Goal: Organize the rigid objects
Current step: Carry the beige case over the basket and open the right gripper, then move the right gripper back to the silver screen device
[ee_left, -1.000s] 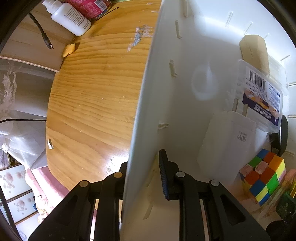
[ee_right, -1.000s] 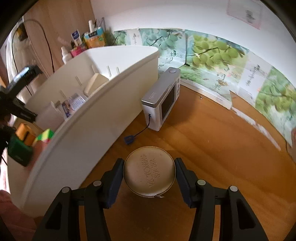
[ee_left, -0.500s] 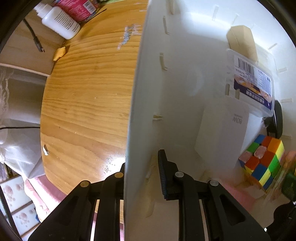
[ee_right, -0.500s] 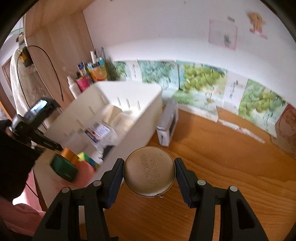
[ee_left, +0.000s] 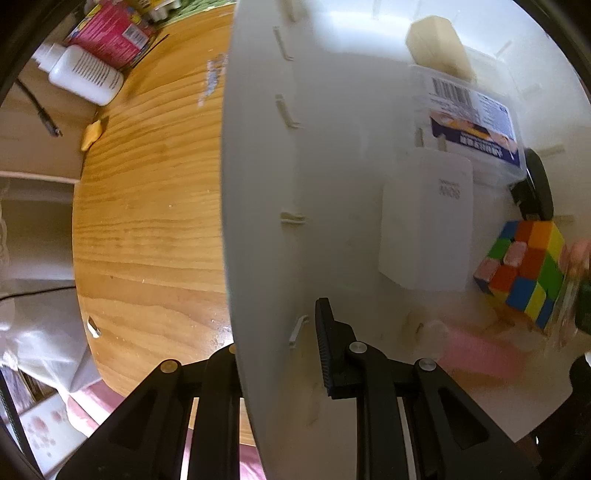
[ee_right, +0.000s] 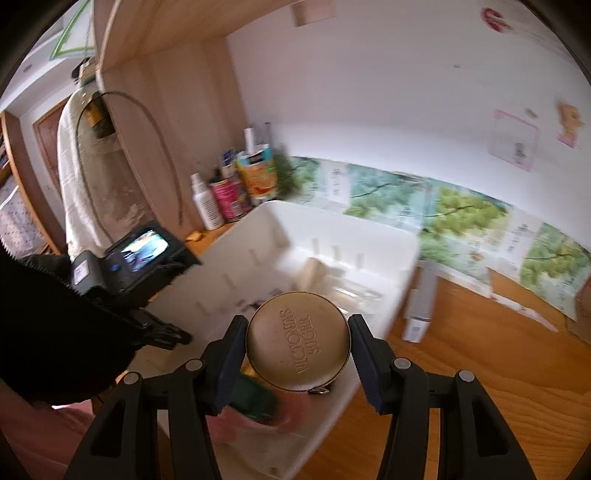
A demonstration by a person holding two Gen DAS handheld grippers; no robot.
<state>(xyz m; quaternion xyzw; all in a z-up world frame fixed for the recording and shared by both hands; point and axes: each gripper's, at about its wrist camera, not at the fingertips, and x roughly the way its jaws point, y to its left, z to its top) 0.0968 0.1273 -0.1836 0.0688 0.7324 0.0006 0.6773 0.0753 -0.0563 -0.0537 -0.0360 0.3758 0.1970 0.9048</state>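
My left gripper (ee_left: 280, 343) is shut on the near wall of the white plastic bin (ee_left: 258, 221), one finger outside and one inside. In the bin lie a white 80W charger (ee_left: 424, 225), a colourful puzzle cube (ee_left: 524, 266), a clear labelled box (ee_left: 472, 114), a tan block (ee_left: 436, 48) and a black round item (ee_left: 535, 188). My right gripper (ee_right: 297, 350) is shut on a round gold tin (ee_right: 297, 350) with embossed lettering, held above the white bin (ee_right: 332, 236). The left hand's device (ee_right: 129, 262) shows at the bin's left wall.
The bin stands on a wooden table (ee_left: 147, 221). A white bottle (ee_left: 81, 77) and a pink can (ee_left: 110, 33) stand at the table's far corner. A grey device (ee_right: 419, 306) stands right of the bin. Bottles and cans (ee_right: 236, 188) crowd the back wall.
My right gripper has risen and moved left with the gold tin, from beside the bin to above it. The left gripper kept its hold and rolled a little.
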